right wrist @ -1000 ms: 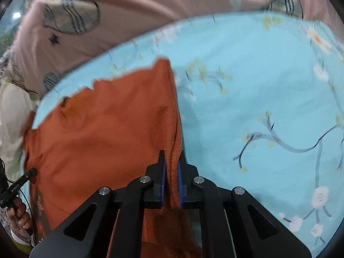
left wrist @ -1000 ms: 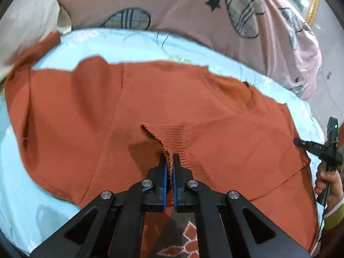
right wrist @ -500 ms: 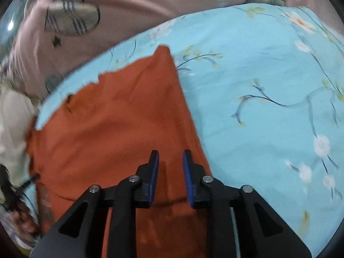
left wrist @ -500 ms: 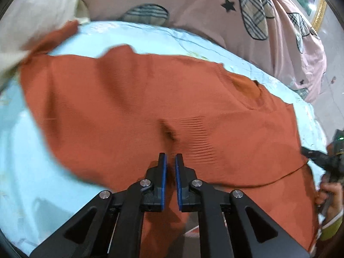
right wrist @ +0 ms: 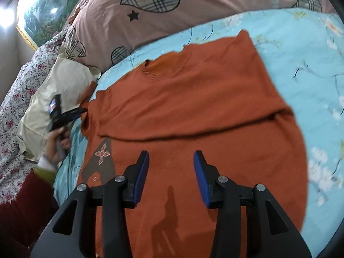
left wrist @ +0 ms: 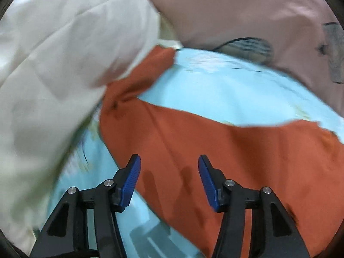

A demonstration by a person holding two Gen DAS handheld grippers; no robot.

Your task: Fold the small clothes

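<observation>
Orange sweater (right wrist: 193,99) spread flat on the light blue floral bedsheet (right wrist: 301,49), top part folded down over the body, collar toward the pink pillow (right wrist: 193,6), one sleeve (left wrist: 139,79) running up against the cream pillow (left wrist: 64,64) at its left. Right gripper (right wrist: 171,176) hovering over the sweater's lower body, jaws wide, holding nothing. Left gripper (left wrist: 169,180) over the sweater's left edge, jaws wide too, nothing between them.

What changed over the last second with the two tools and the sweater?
Both tools let go: the left tool and right tool, earlier shut on sweater edges, now stand open above the orange sweater. The left one swung toward the far sleeve. The sweater stays folded over on the blue sheet.
</observation>
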